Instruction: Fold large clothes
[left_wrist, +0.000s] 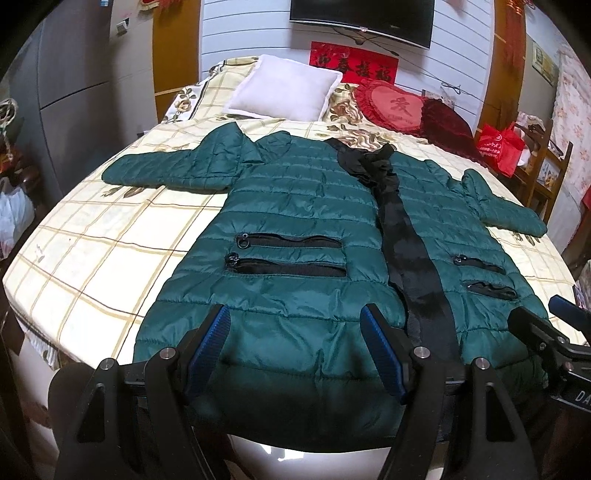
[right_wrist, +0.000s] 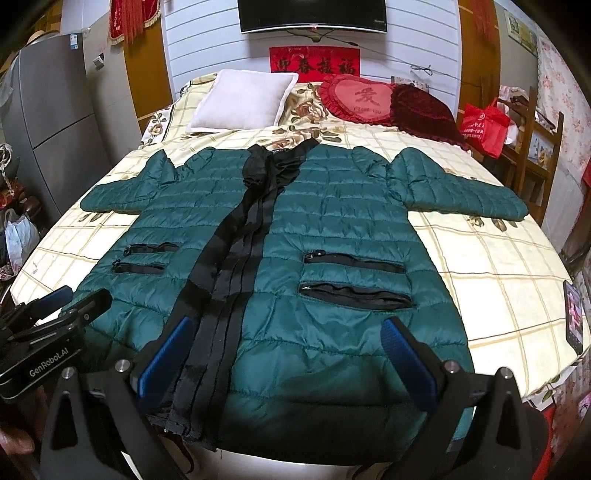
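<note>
Item: one long green quilted coat (left_wrist: 295, 221), laid flat and face up on the checked bedsheet (left_wrist: 92, 258), sleeves spread to either side, black front placket (left_wrist: 410, 258) running down the middle, its hem hanging over the near edge of the bed. We hold the left gripper (left_wrist: 295, 332) and the right gripper (right_wrist: 291, 350) above that hem, each with blue-padded jaws spread wide and nothing between them. Also present at the far end: a white pillow (left_wrist: 280, 88) and a red heart cushion (left_wrist: 395, 107).

green quilted coat (left_wrist: 295, 229) | black front placket | spread flat, front up, sleeves out | on bed
</note>
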